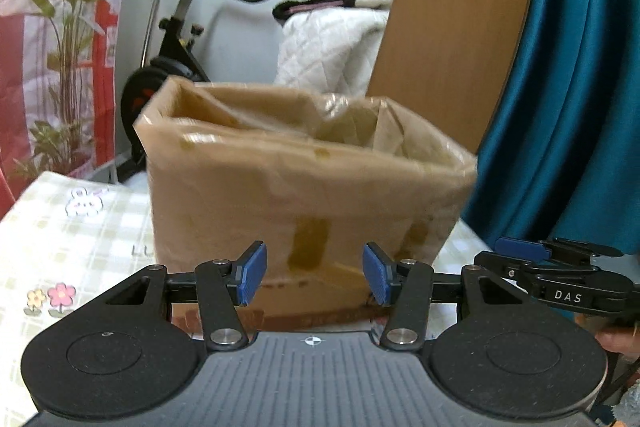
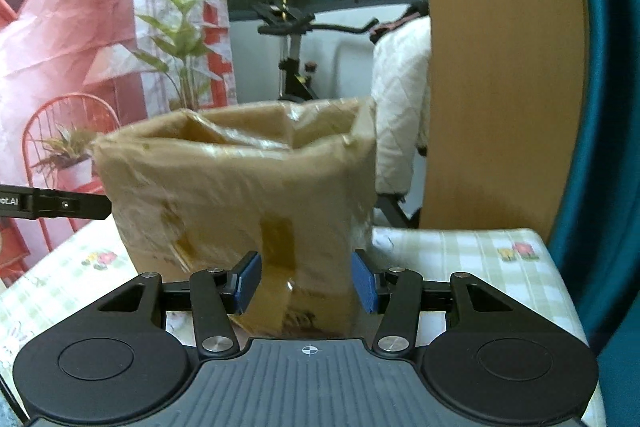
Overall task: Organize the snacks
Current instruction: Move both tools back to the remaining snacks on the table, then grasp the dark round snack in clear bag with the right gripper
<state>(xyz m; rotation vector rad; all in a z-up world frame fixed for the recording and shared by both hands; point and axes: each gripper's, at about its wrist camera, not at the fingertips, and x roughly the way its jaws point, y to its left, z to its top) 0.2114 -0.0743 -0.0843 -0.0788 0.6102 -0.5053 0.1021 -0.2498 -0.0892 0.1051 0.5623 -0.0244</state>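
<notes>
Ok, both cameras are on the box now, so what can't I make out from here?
- Inside of the cardboard box: both wrist views look at its near wall; no snacks visible.
- Box base: hidden behind each gripper body.
- Box surface and tape: motion-blurred.
- Right gripper: in the left wrist view, cut off by the edge.
- Left gripper: only one finger shows in the right wrist view.

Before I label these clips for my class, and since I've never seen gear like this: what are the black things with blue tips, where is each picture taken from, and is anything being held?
Those are hand-held grippers, one in each of a person's hands, each carrying a camera that looks forward along its two fingers. One picture looks past the left gripper, the other past the right gripper. Both face an open-topped cardboard box patched with tape, standing on a checked tablecloth printed with flowers. The blue pads stand apart with nothing between them, so neither gripper holds anything. I cannot see snacks in either picture.
</notes>
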